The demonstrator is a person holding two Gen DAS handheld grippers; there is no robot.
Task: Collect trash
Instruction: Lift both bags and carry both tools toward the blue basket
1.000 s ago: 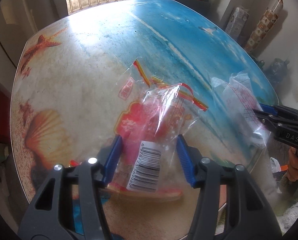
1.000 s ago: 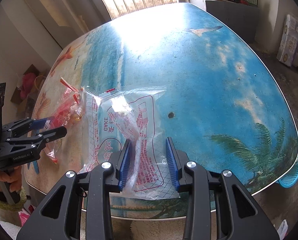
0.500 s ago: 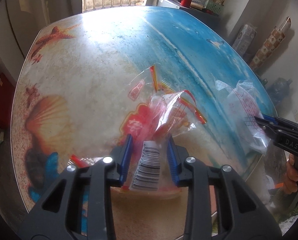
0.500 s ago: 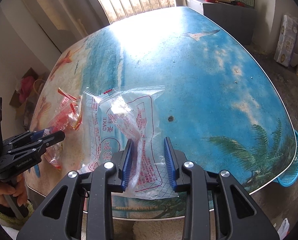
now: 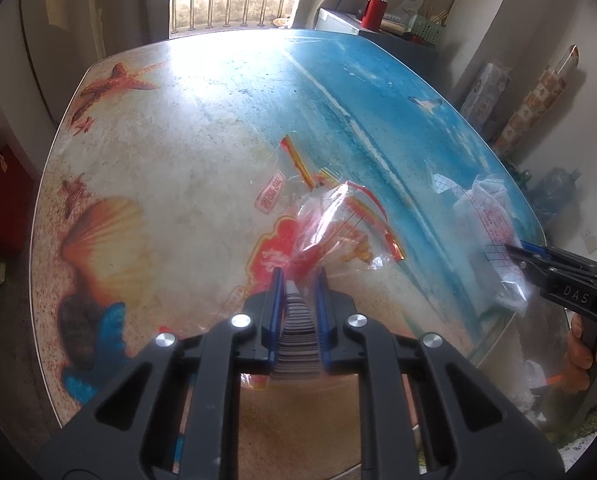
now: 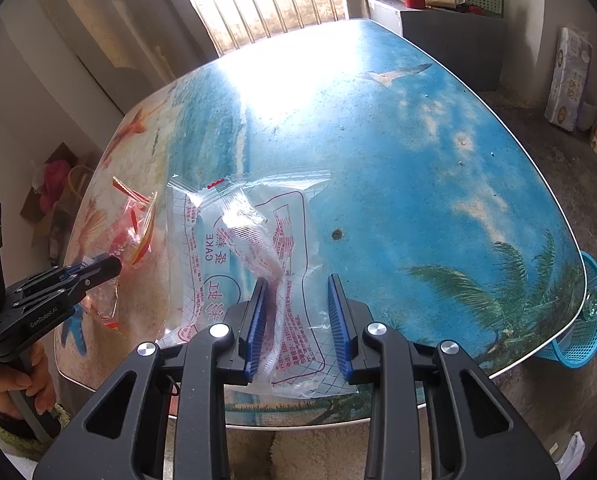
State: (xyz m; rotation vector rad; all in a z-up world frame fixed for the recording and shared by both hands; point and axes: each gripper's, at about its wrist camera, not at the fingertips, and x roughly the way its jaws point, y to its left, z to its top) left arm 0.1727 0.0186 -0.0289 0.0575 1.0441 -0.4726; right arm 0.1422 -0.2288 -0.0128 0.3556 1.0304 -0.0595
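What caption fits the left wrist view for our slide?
Left gripper closing on a red-printed clear wrapper on the beach-print table.

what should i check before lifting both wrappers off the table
1. Left gripper pinching the red-printed clear plastic wrapper: ok; its jaws have just been closing on the barcode end.
2. Right gripper gripping the clear cake wrapper with red print: cannot tell; a fold sits between the pads, with a gap on one side.
3. Wrappers apart from each other: ok.
4. Blue mesh basket in sight at the beach-print table edge: ok.
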